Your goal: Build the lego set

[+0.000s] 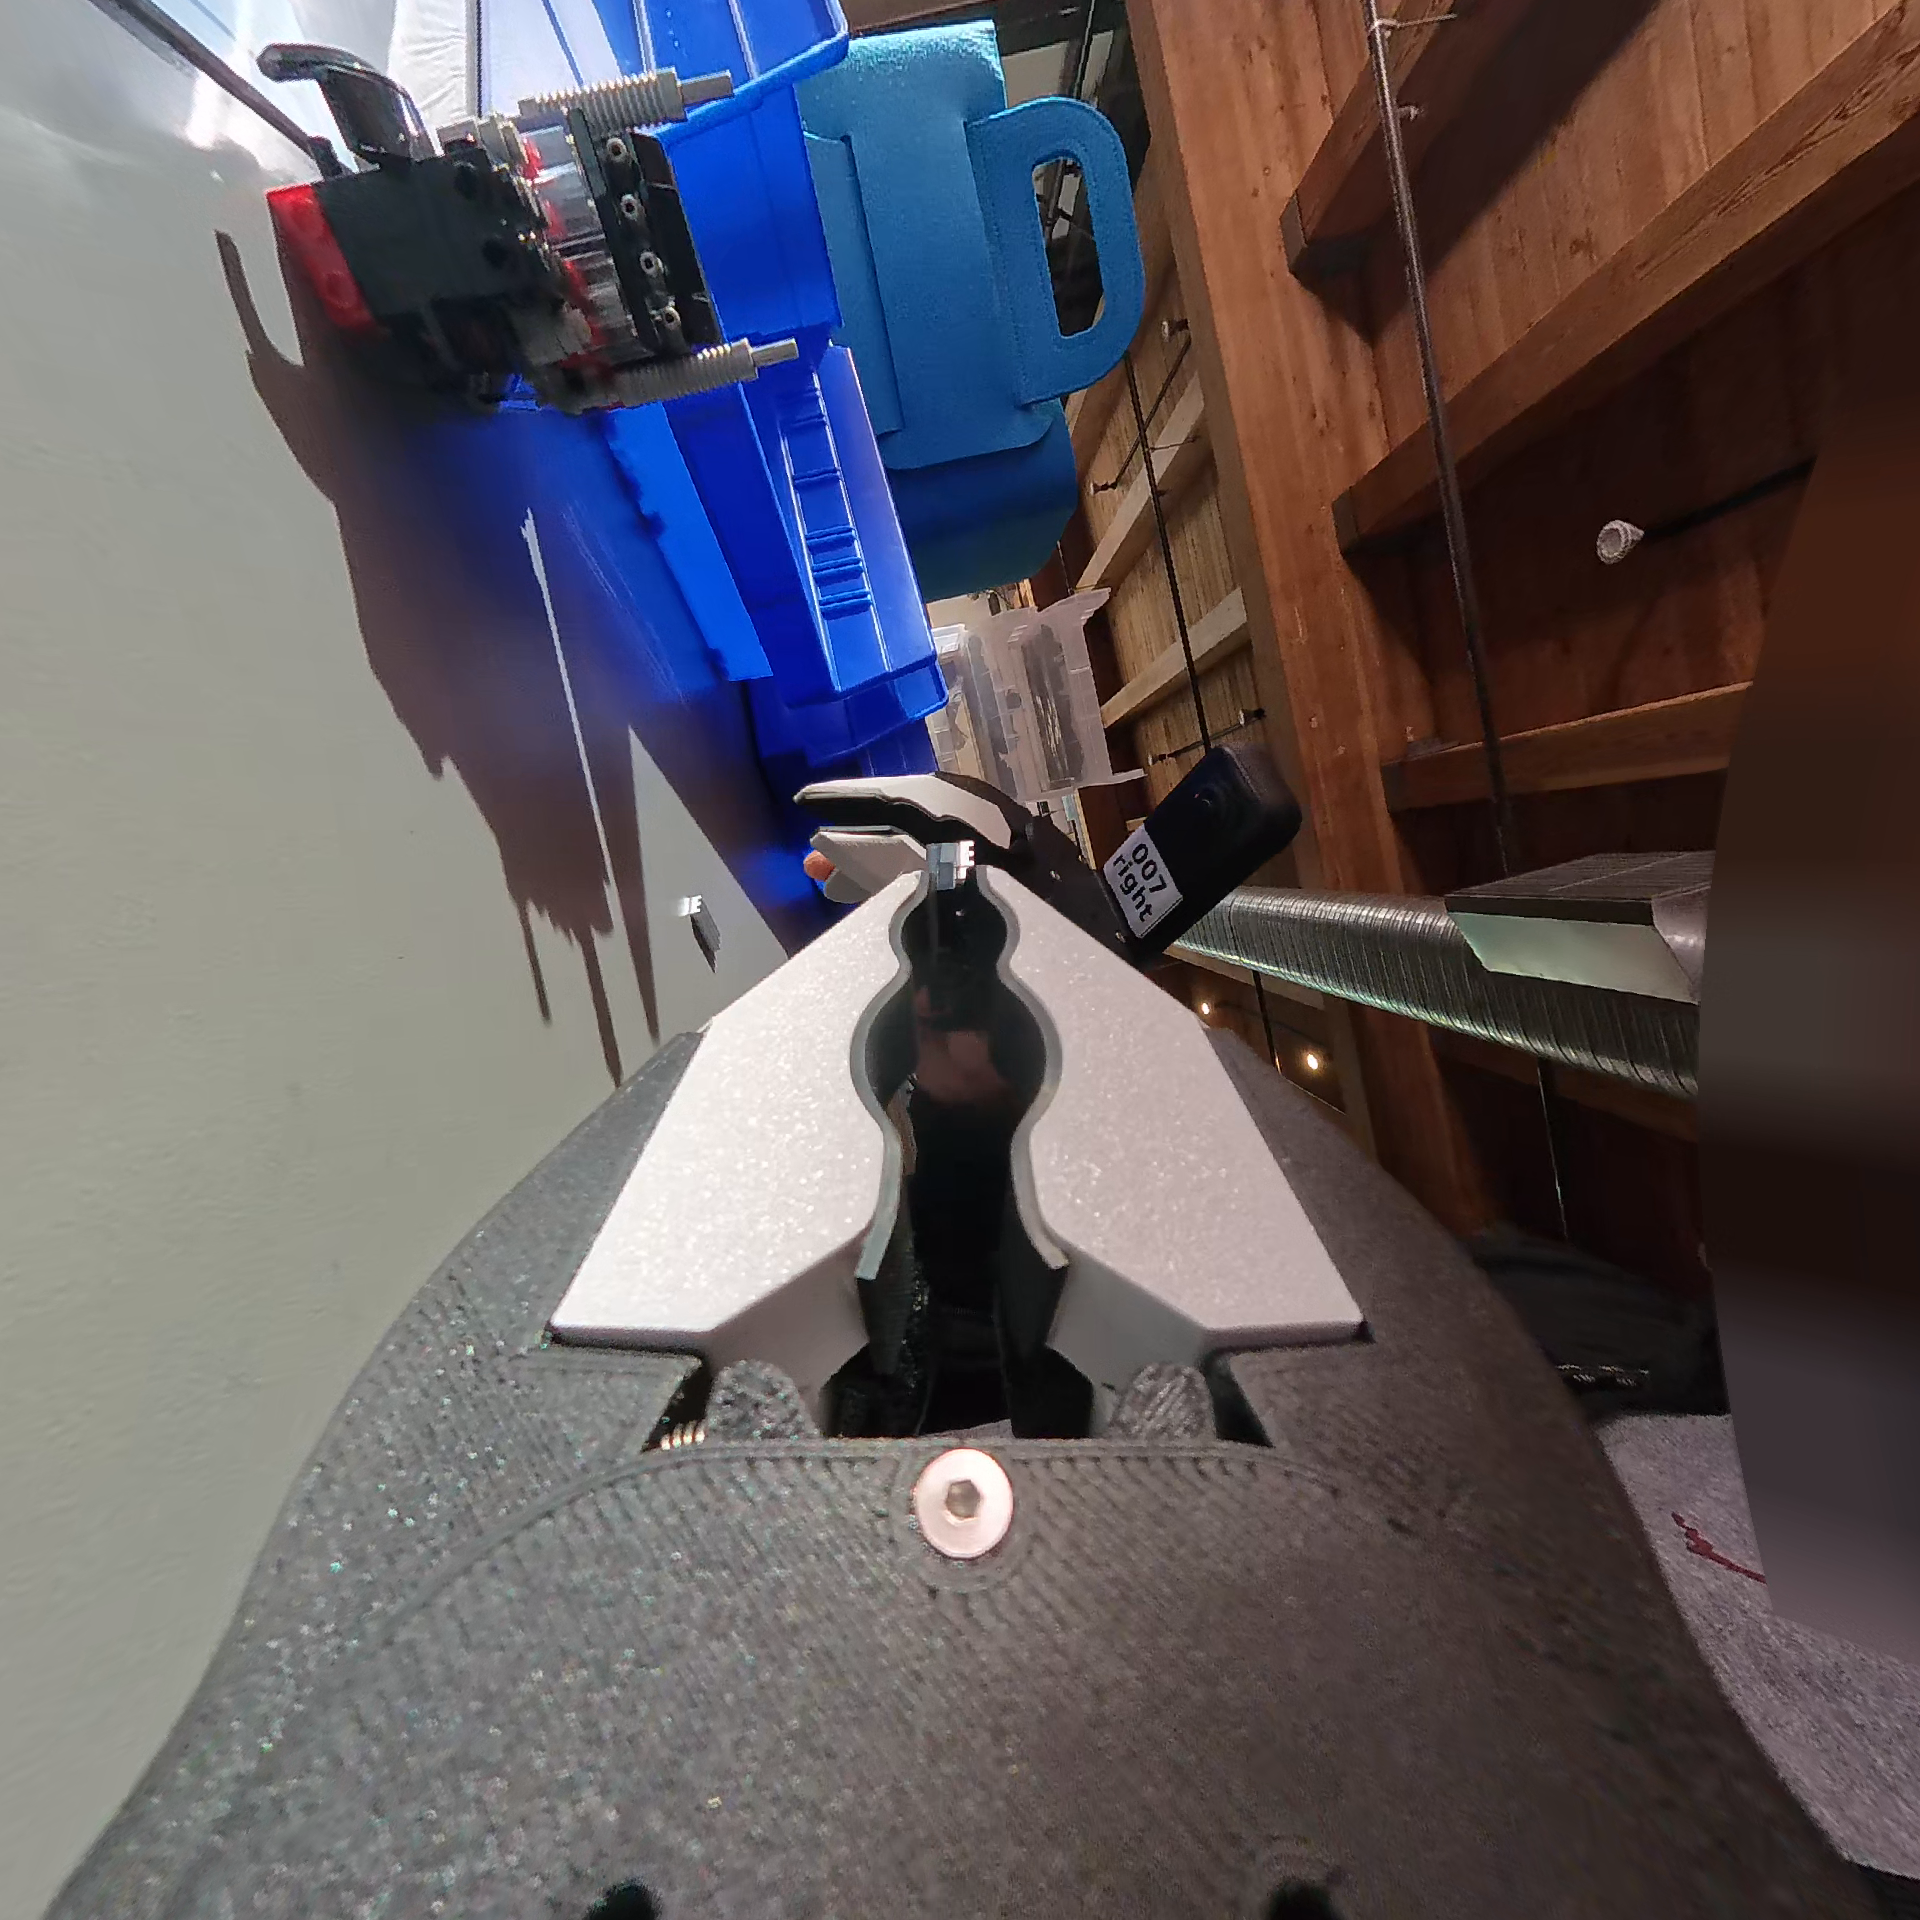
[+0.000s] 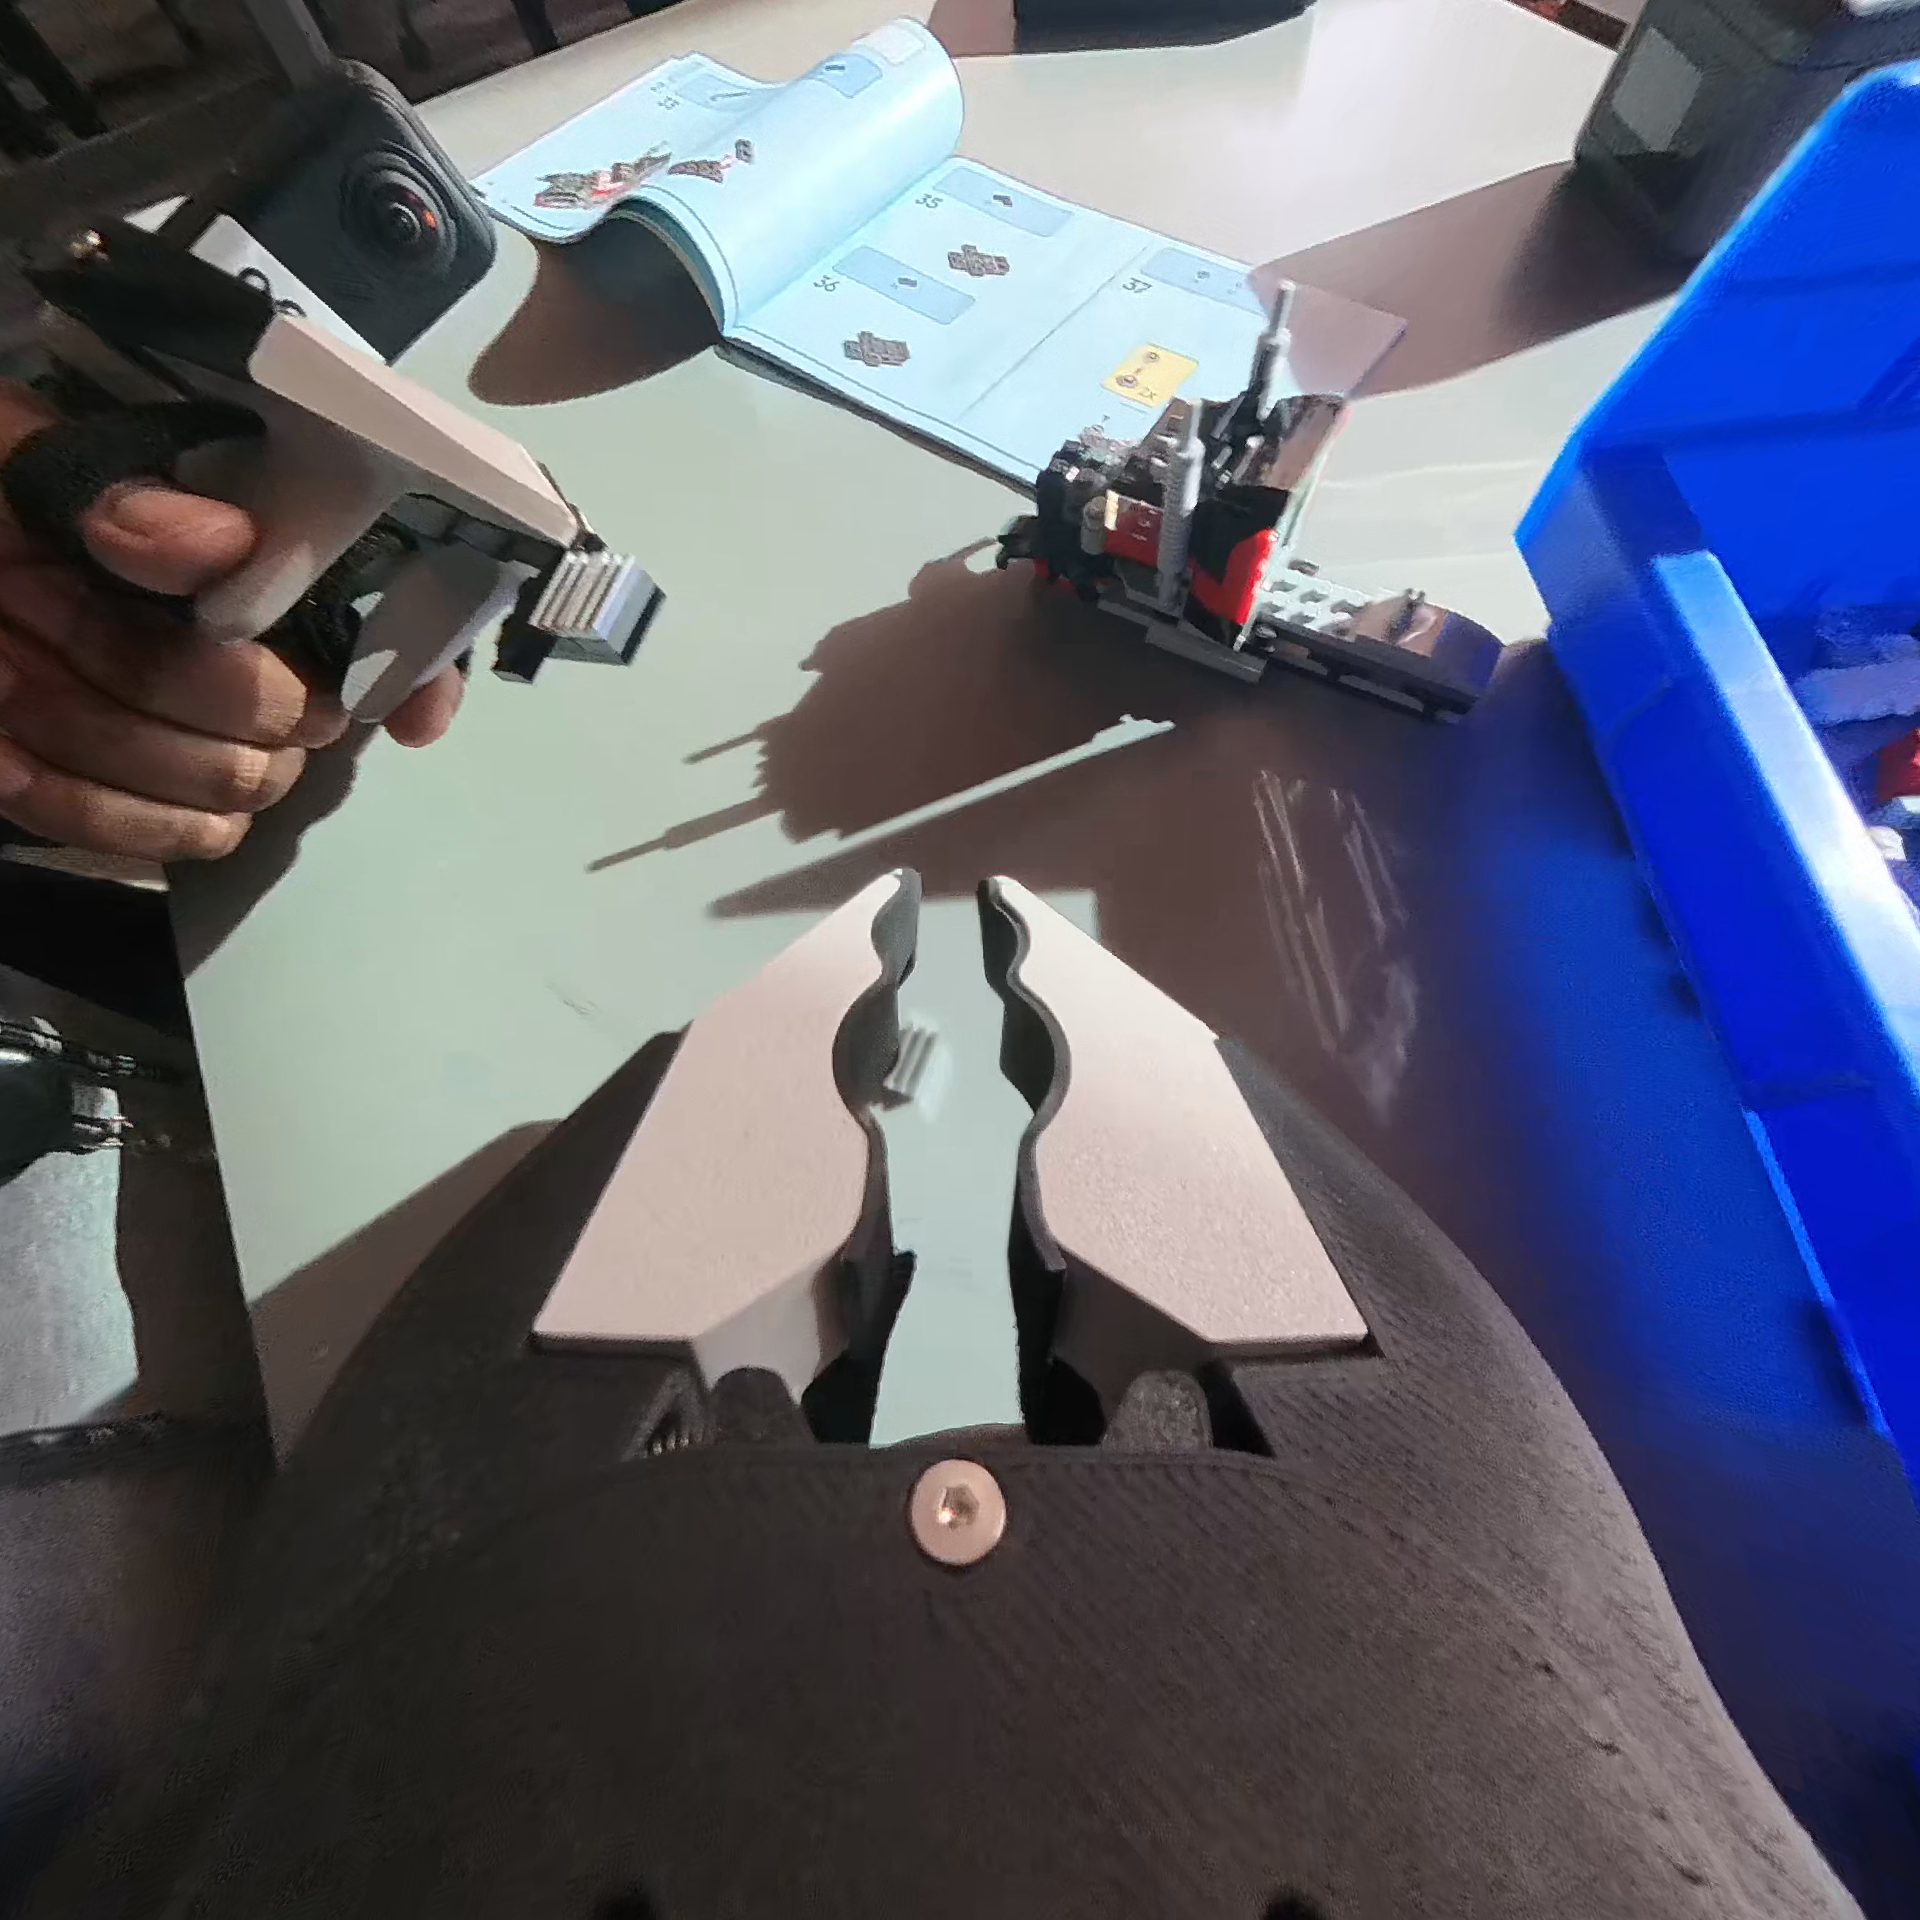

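My left gripper (image 1: 948, 883) is shut on a small grey ribbed Lego piece (image 1: 951, 860) with a black part under it. In the right wrist view that gripper (image 2: 540, 592) is at the upper left, in a person's hand (image 2: 156, 675), and holds the piece (image 2: 592, 613) above the table. My right gripper (image 2: 951, 894) is open by a narrow gap over the table. A second small ribbed grey piece (image 2: 914, 1060) shows blurred in that gap. The black, red and grey Lego model (image 2: 1195, 520) (image 1: 499, 260) stands on the table beyond both grippers.
An open instruction booklet (image 2: 883, 239) lies behind the model. A blue parts bin (image 2: 1714, 623) (image 1: 748, 416) stands along the right of the grey table (image 2: 623, 831), close to the model. My right gripper (image 1: 816, 821) shows just past the left gripper's fingertips. Wooden shelving (image 1: 1455, 416) is beyond the table. There is about 9 centimeters between the tips of the two grippers.
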### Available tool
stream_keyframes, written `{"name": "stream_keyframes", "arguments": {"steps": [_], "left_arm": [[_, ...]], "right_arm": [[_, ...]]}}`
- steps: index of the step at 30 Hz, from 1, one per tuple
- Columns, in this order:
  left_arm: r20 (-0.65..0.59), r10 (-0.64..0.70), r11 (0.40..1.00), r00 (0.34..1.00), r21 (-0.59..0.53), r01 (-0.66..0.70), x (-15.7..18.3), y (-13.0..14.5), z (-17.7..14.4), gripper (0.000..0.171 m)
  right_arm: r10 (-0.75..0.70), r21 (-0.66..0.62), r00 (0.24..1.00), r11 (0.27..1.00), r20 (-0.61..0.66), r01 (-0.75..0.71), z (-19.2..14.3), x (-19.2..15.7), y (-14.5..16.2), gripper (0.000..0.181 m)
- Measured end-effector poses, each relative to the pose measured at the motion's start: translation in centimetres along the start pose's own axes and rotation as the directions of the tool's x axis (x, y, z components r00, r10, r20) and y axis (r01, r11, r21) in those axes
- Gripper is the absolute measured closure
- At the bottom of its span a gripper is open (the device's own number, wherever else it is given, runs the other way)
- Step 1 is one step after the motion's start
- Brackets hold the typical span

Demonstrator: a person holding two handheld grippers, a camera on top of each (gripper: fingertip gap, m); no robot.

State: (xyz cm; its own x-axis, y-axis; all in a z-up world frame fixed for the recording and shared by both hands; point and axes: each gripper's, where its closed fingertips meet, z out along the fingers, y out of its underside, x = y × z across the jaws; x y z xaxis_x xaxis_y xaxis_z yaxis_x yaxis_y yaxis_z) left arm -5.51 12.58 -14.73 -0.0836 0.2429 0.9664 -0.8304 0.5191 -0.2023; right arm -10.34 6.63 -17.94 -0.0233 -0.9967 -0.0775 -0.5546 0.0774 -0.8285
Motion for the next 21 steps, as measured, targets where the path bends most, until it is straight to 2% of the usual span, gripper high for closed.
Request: {"name": "stream_keyframes", "arguments": {"steps": [4,9,21], "left_arm": [[0.003,-0.002,1.0,1.0,0.0,0.002,-0.1,0.0,0.0,0.166],[0.028,-0.005,1.0,1.0,-0.008,0.005,-0.4,0.1,0.2,0.166],[0.102,-0.03,0.999,0.994,0.031,0.027,-1.6,-0.2,0.1,0.166]], "right_arm": [[0.045,-0.062,0.999,0.997,-0.02,-0.046,-1.0,0.8,2.0,0.164],[0.089,-0.148,0.996,0.985,-0.006,-0.088,-0.8,-0.4,4.6,0.162],[-0.012,-0.183,0.999,0.983,-0.048,0.003,0.6,-1.1,4.5,0.173]]}}
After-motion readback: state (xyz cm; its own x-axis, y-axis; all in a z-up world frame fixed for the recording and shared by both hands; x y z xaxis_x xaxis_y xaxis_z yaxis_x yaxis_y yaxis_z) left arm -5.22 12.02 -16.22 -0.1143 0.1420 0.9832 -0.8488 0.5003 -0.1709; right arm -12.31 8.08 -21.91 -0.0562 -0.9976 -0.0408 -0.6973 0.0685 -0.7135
